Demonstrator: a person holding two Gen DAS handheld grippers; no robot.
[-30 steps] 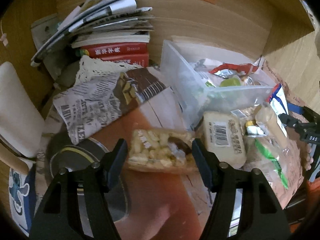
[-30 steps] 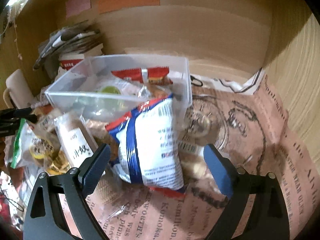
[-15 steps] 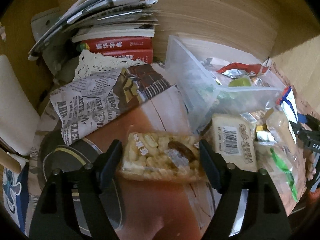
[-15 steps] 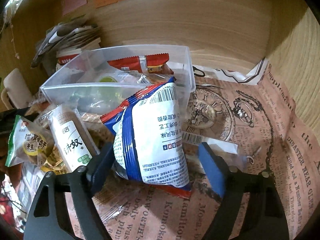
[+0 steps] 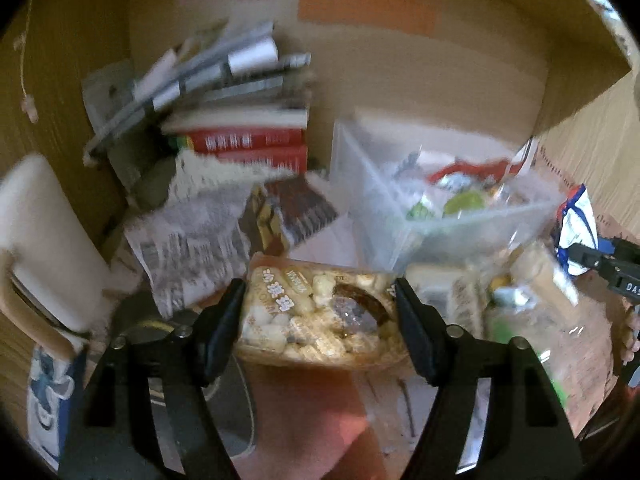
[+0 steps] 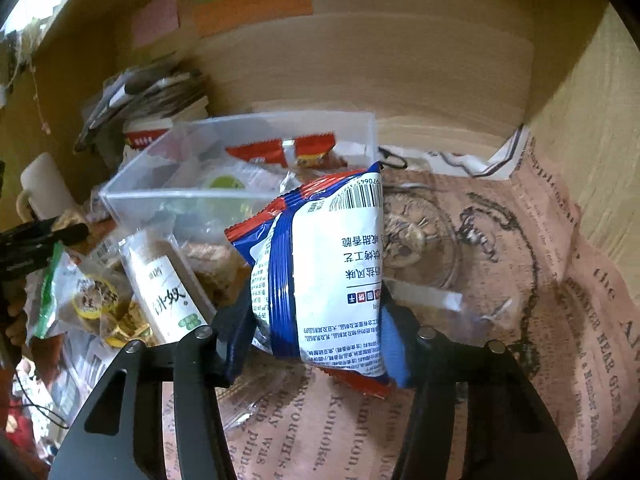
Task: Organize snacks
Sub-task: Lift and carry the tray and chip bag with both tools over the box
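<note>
Both my tongs grip snack packets near a clear bin.

My left tongs (image 5: 318,312) clamp a puffed-snack packet (image 5: 320,316) crosswise; the clear bin (image 5: 400,216) sits ahead to their right. My right tongs (image 6: 316,332) pinch an upright blue-and-white bag (image 6: 324,268), bin (image 6: 180,200) ahead-left.

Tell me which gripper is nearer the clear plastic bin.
Right, probably. The right gripper lifts the blue-and-white bag against the clear plastic bin; the left gripper holds the puffed-snack pack short of it.
</note>
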